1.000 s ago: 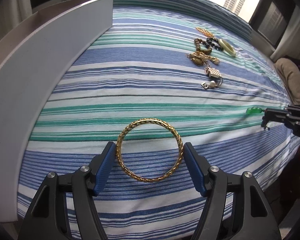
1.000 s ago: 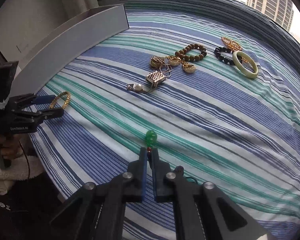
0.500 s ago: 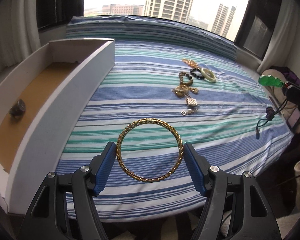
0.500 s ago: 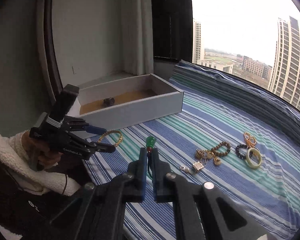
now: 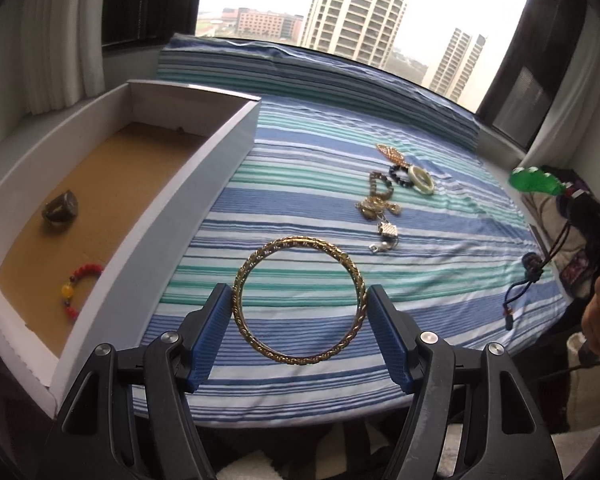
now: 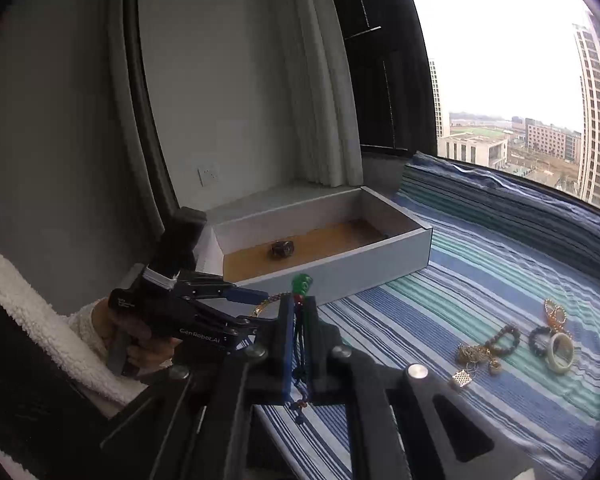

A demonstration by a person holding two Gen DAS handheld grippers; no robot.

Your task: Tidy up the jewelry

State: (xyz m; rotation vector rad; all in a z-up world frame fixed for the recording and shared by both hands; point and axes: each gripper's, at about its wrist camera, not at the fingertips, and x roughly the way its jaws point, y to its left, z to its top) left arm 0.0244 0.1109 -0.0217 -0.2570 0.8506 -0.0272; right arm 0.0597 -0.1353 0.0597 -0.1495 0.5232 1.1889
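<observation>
My left gripper is shut on a gold bangle, held in the air above the near edge of the striped bedspread. My right gripper is shut on the cord of a green pendant; its dark cord hangs down between the fingers. The pendant also shows at the right of the left wrist view. A white box with a brown floor stands at the left, holding a dark ring and a red bead bracelet.
Several loose pieces lie on the bedspread: a pale jade bangle, a dark bead bracelet, a brown bead bracelet, gold chains and a small gold charm. A window lies behind the bed.
Both grippers have lifted off the bedspread and drawn back, each keeping its piece. The box's inside has come into view.
</observation>
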